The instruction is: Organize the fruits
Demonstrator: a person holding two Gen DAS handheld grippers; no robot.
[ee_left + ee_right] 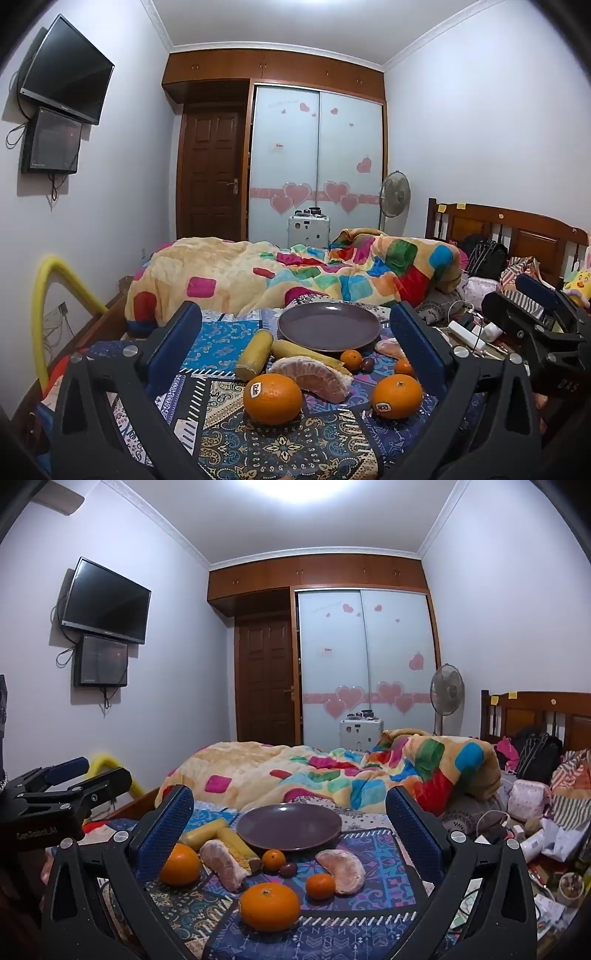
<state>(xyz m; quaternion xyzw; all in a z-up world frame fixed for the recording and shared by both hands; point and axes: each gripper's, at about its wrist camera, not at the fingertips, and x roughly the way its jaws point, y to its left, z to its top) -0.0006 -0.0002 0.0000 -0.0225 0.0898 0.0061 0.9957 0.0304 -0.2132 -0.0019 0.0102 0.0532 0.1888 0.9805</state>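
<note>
Patterned bedspread (pixel 221 402) carries oranges (pixel 272 398) before an empty purple plate (pixel 328 326); both grippers' jaws spread wide, grasping nothing.

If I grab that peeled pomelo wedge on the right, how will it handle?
The peeled pomelo wedge looks soft and membrane-skinned, so a hard pinch would probably bruise or split it. Its curved crescent shape lying flat suggests it won't roll like the small orange touching it. The right tool is open wide enough to span its thin side, likely the safer grasp.
</note>
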